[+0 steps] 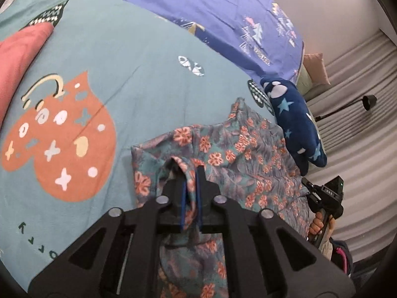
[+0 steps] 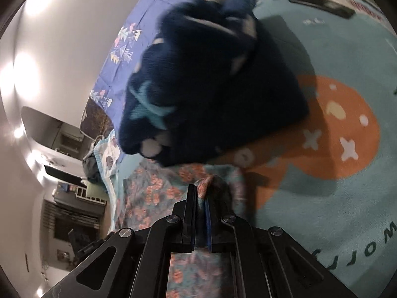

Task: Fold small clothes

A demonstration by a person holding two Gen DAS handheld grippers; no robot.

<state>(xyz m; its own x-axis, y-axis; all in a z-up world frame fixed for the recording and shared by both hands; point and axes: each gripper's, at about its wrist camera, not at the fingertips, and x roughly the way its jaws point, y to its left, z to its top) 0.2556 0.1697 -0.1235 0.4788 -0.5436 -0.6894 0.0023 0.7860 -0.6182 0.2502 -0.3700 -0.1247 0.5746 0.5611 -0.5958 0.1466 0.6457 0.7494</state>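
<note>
Both grippers, left (image 1: 191, 173) and right (image 2: 201, 193), pinch floral garment (image 1: 238, 144) edges

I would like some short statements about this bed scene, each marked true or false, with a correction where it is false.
1. The left gripper has a fold of the floral-print teal garment between its fingers. True.
2. The right gripper is wide open with nothing in it. False: it is shut on an edge of the same floral cloth.
3. The dark blue fleece item with pale stars lies beside the floral garment. True.
4. The teal bedspread with an orange cartoon print is plain white. False: it is teal and printed.
5. The pink folded cloth lies on the floral garment. False: it lies apart, at the far left of the left wrist view.
</note>
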